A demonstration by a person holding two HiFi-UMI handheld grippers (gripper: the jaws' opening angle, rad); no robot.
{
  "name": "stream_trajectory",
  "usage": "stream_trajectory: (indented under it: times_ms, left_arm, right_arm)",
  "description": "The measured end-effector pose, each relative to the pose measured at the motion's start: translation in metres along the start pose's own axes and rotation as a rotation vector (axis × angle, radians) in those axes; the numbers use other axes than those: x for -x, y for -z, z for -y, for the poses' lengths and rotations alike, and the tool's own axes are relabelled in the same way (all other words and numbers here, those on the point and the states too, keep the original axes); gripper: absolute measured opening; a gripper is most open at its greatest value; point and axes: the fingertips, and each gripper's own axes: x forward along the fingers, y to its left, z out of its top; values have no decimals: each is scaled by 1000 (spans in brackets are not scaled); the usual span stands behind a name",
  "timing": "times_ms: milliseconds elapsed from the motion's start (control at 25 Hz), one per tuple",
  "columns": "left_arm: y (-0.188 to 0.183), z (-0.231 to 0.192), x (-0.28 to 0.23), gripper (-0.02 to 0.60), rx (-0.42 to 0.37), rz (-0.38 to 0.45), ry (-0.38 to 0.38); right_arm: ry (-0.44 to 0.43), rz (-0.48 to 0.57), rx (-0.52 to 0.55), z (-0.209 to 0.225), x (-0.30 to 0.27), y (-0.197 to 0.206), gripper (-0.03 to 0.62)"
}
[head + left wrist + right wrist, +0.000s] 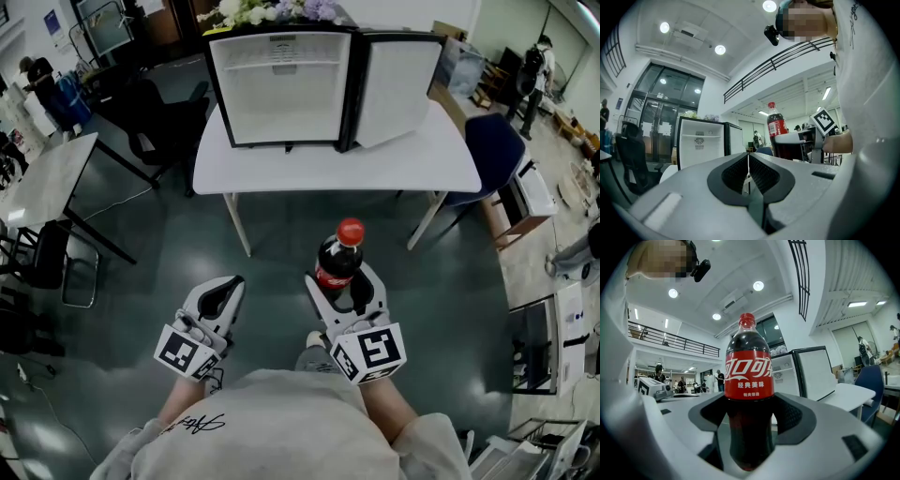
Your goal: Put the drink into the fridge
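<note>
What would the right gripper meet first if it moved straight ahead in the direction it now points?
The right gripper, its jaws shut on the cola bottle, points at the white table carrying the open mini fridge. The way between looks free. It would probably meet the table's front edge first, though height and depth are unclear.

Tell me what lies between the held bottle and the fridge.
Head view: only floor and the white table's bare front strip separate bottle from fridge.

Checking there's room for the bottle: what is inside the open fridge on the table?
The fridge interior shows white walls and one shelf near the top, with nothing visible on it. The floor at the front edge is too foreshortened to check for small items.
</note>
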Motion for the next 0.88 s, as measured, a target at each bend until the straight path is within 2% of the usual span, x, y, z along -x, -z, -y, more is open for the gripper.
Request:
stream_trajectory:
  times_ms: [400, 880]
  left_arm:
    - [-2, -25, -50, 9, 6, 0, -26]
    - [3, -42, -104, 9, 10, -7, -66]
  right_arm:
    - [-26, -1, -9, 39, -36, -9, 293]
    - [-99, -11, -27, 78, -70, -10, 293]
